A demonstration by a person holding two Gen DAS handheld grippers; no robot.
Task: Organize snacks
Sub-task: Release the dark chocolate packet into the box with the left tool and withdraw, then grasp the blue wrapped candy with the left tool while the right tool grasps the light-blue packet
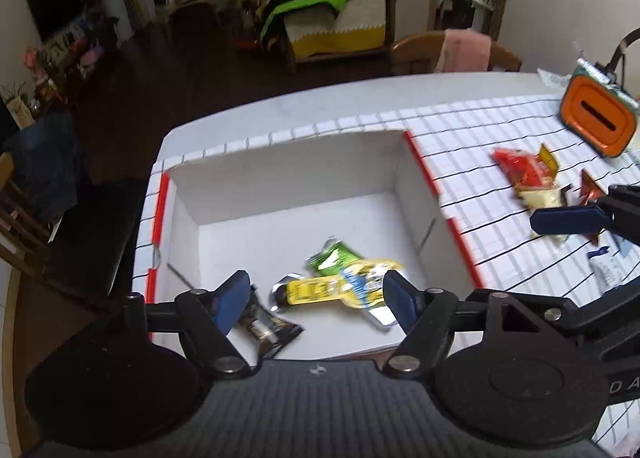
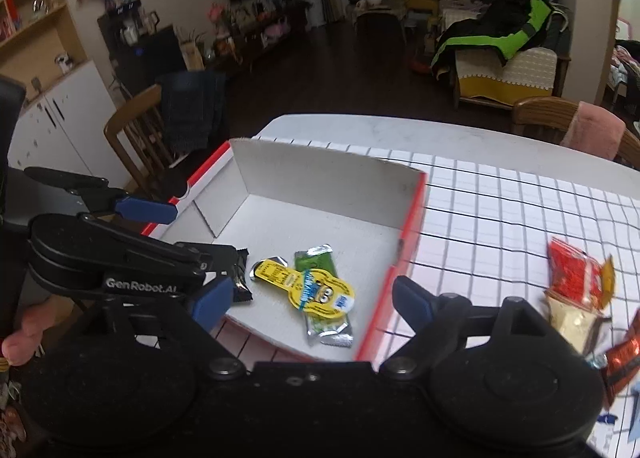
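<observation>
A white cardboard box with red edges (image 1: 296, 173) (image 2: 312, 177) stands on the checked tablecloth. Inside lie a yellow snack pack (image 1: 320, 290) (image 2: 316, 290), a green packet (image 1: 334, 256) (image 2: 316, 260) and a black packet (image 1: 270, 328) (image 2: 242, 282). My left gripper (image 1: 318, 300) is open and empty above the box's near edge. My right gripper (image 2: 312, 302) is open and empty over the box's near right corner; one of its fingers (image 1: 568, 219) shows in the left wrist view. Loose snacks lie right of the box: a red packet (image 1: 520, 167) (image 2: 572, 276), a pale packet (image 1: 546, 199) (image 2: 572, 324) and a brown-red one (image 2: 624, 358).
An orange-topped container (image 1: 600, 115) stands at the table's far right. Wooden chairs (image 2: 148, 137) (image 1: 424, 51) stand around the table; one carries a pink cloth (image 2: 596, 129). The table's far edge (image 1: 320, 97) drops to a dark floor.
</observation>
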